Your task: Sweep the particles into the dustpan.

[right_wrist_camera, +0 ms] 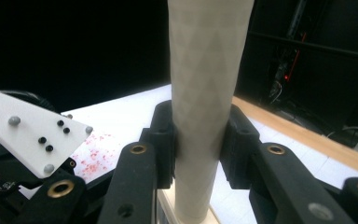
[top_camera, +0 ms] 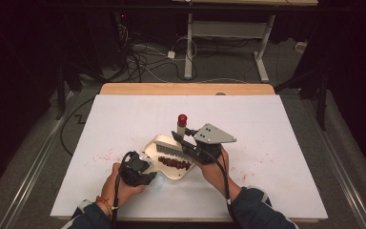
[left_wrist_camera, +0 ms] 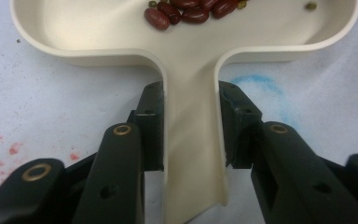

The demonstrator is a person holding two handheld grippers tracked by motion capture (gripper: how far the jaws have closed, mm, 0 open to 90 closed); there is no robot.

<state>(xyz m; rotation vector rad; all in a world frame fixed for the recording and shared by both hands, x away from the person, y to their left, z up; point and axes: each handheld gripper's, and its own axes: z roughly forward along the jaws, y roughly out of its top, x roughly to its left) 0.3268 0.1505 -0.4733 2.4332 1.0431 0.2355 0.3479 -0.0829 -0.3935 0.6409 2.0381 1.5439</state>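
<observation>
Now the dustpan handle (left_wrist_camera: pixel 193 140) sits clamped between the left gripper (left_wrist_camera: pixel 191 126) fingers (left_wrist_camera: pixel 151 126) (beans (left_wrist_camera: pixel 186 11) inside).

The room was dark; tangled cables (top_camera: pixel 143 59) lay on the grey floor (top_camera: pixel 228 67) beyond the counter's far edge, beside a white desk frame (top_camera: pixel 189 45).

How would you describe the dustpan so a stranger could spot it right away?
On the white table, look near the front edge between the two hands. The dustpan is a cream scoop with dark red beans inside, its handle clamped by the left gripper.
</observation>
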